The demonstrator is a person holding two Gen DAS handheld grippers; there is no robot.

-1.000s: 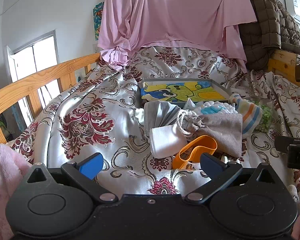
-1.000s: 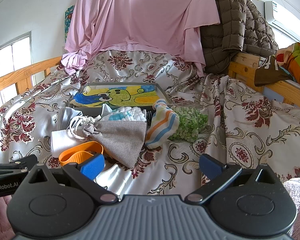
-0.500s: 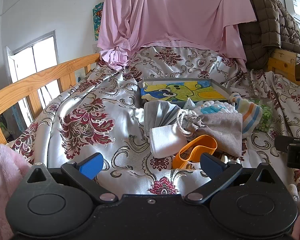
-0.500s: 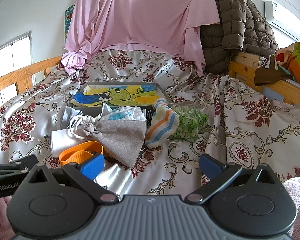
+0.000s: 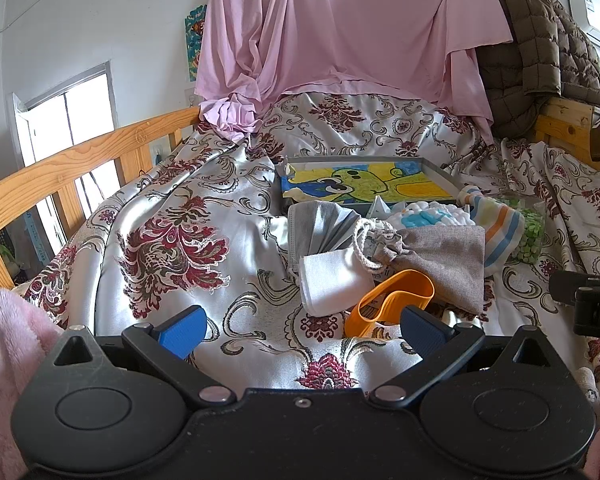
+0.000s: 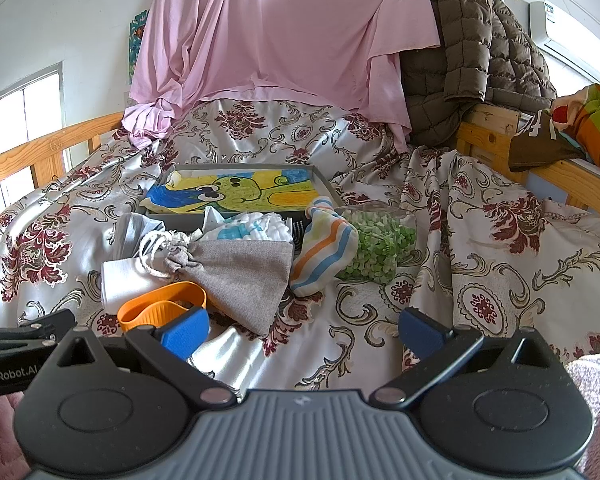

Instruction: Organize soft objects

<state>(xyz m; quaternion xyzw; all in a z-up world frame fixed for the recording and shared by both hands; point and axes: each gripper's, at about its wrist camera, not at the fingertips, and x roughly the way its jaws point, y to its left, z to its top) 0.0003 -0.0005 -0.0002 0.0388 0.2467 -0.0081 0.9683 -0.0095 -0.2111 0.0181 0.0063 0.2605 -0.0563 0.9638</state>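
Observation:
A heap of soft items lies mid-bed on the patterned cover: a grey drawstring pouch (image 5: 436,256) (image 6: 236,268), a folded white cloth (image 5: 332,284) (image 6: 120,284), a grey cloth (image 5: 316,228), a striped sock (image 5: 496,236) (image 6: 324,256), a white-and-blue bundle (image 6: 248,228), a clear bag of green pieces (image 6: 372,248) and an orange band (image 5: 392,300) (image 6: 160,308). Behind them sits a grey tray (image 5: 440,168) (image 6: 324,184) lined with a cartoon drawing. My left gripper (image 5: 300,328) hovers open just before the orange band. My right gripper (image 6: 304,328) is open too, near the pouch's corner, holding nothing.
A wooden rail (image 5: 72,168) runs along the bed's left side, and another rail (image 6: 540,160) on the right carries a brown quilted jacket (image 6: 480,60) and colourful clothes. A pink sheet (image 5: 340,32) hangs at the head. Pink fleece sleeves show at the frame edges.

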